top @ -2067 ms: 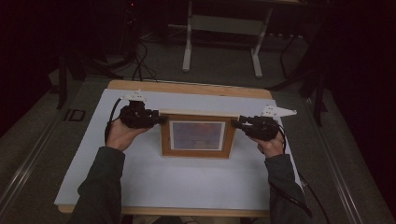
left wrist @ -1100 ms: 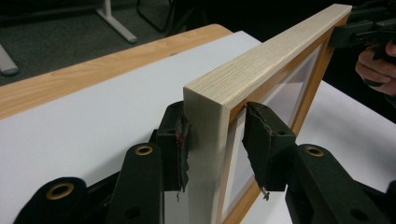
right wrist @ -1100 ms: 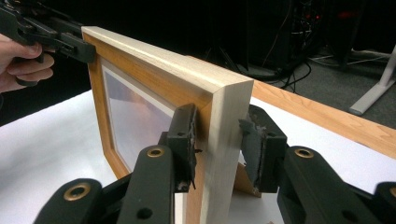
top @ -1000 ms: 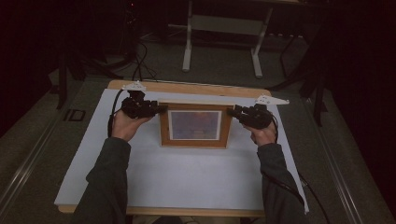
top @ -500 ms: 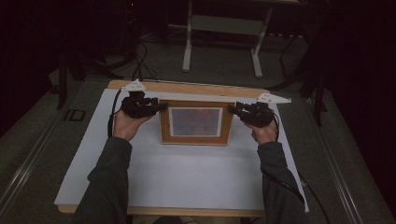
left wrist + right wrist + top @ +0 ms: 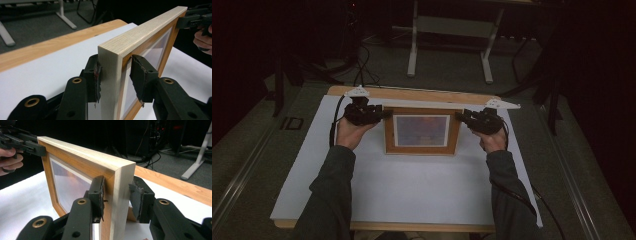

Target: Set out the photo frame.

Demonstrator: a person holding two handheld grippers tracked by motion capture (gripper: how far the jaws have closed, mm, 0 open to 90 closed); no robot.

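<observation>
A wood picture frame (image 6: 421, 148) with a glazed picture stands on edge near the back of the table, its face turned toward the person. My left gripper (image 6: 384, 114) grips its left side rail. In the left gripper view the light wood rail (image 6: 108, 82) sits between the two pads, one on its back and one on its front. My right gripper (image 6: 460, 116) holds the opposite rail (image 6: 119, 200) the same way, with both pads against the wood. Across the frame, each gripper view also takes in the other hand and its gripper.
A white sheet (image 6: 412, 195) covers the wooden table, whose bare strip (image 6: 422, 95) runs along the far edge just behind the frame. A white stand (image 6: 449, 45) and cables are on the dark floor beyond. Open sheet lies in front of the frame.
Both hands carried the frame a little toward the far edge of the table. Over the last second nothing has visibly moved.
</observation>
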